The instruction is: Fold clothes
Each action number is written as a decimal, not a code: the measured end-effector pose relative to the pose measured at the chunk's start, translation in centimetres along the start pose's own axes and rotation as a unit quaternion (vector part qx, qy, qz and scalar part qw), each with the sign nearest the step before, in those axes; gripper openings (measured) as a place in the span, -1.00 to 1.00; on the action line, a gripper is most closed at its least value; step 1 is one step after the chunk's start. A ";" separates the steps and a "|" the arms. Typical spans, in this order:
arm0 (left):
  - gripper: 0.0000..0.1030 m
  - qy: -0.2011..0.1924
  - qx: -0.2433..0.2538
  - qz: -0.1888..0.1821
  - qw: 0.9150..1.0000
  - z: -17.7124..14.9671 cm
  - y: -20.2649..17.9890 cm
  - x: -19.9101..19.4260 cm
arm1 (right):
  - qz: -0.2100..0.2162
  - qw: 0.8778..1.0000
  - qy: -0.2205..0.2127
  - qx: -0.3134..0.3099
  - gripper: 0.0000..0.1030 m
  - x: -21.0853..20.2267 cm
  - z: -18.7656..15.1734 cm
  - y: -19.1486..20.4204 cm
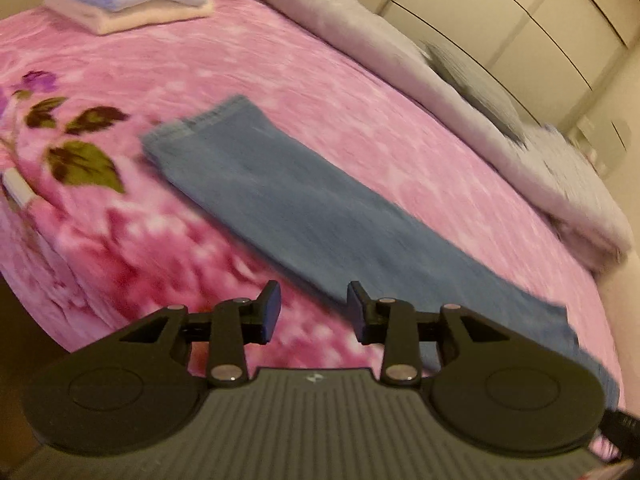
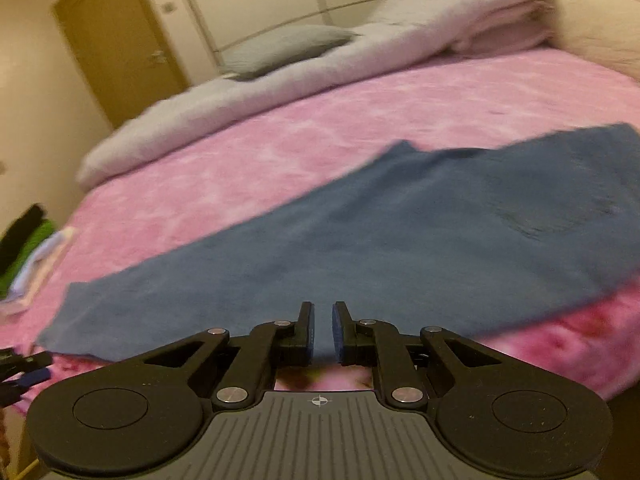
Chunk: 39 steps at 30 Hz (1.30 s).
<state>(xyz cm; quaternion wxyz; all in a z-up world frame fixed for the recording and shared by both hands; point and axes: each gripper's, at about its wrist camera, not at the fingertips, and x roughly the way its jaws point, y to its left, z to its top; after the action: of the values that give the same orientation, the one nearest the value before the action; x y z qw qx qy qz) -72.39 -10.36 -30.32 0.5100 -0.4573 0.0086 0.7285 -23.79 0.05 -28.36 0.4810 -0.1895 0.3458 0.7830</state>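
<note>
Blue jeans [image 1: 304,208] lie folded lengthwise in a long strip on the pink blanket [image 1: 280,60], hems toward the far left. My left gripper [image 1: 314,308] hovers open over the near edge of the strip, with nothing between its fingers. In the right wrist view the jeans [image 2: 400,220] spread wider toward the right, where the waist end lies. My right gripper [image 2: 322,328] sits just above the jeans' near edge. Its jaws stand only a narrow gap apart and hold nothing.
A stack of folded clothes [image 1: 132,0] in green, light blue and cream sits at the blanket's far corner, and shows as the stack [image 2: 28,260] at the left edge. A rolled grey duvet [image 1: 360,40] and a pillow [image 1: 472,80] line the far side. Wardrobe doors [image 1: 520,12] stand behind.
</note>
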 end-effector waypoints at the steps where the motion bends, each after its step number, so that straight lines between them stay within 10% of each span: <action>1: -0.38 -0.004 -0.014 0.003 1.000 0.6 0.8 0.3 | 0.014 1.000 0.004 -0.005 -0.94 0.8 0.1 0.4; 6: -0.37 -0.022 -0.099 0.017 0.995 3.6 5.1 2.0 | 0.043 0.998 0.037 -0.012 -0.78 4.5 0.6 1.5; 9: -0.36 -0.034 -0.145 0.021 0.989 4.7 7.5 3.1 | 0.032 0.998 0.043 -0.021 0.14 5.5 0.6 1.5; 20: -0.40 -0.090 -0.229 -0.019 0.969 4.8 11.2 6.6 | -0.015 0.998 0.034 0.040 0.16 3.3 1.1 -4.0; 22: -0.57 -0.103 -0.176 -0.023 0.979 4.8 8.6 6.1 | -0.028 0.998 0.032 0.049 0.16 2.7 1.1 -5.0; 23: -0.97 -0.110 -0.141 -0.026 0.984 4.8 6.8 5.7 | -0.032 0.998 0.031 0.052 0.16 2.4 1.2 -5.4; 28: -0.95 -0.141 0.040 -0.042 0.988 4.9 -1.8 3.8 | -0.046 0.997 0.017 0.058 0.16 0.5 1.3 -6.9; 34: -0.94 -0.149 0.235 -0.118 0.953 2.1 -13.9 2.0 | -0.066 0.995 -0.011 0.069 0.16 -2.0 1.7 -8.9; 39: -0.75 -0.020 0.320 -0.212 0.923 -7.4 -23.3 7.0 | -0.079 0.992 -0.032 0.091 0.16 -3.8 1.9 -11.2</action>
<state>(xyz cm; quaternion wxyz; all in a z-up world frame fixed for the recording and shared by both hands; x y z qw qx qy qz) -50.50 2.42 -28.82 0.7721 -0.2458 0.1339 0.5706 -12.09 2.37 -28.73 0.5672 -0.1465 0.3844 0.7135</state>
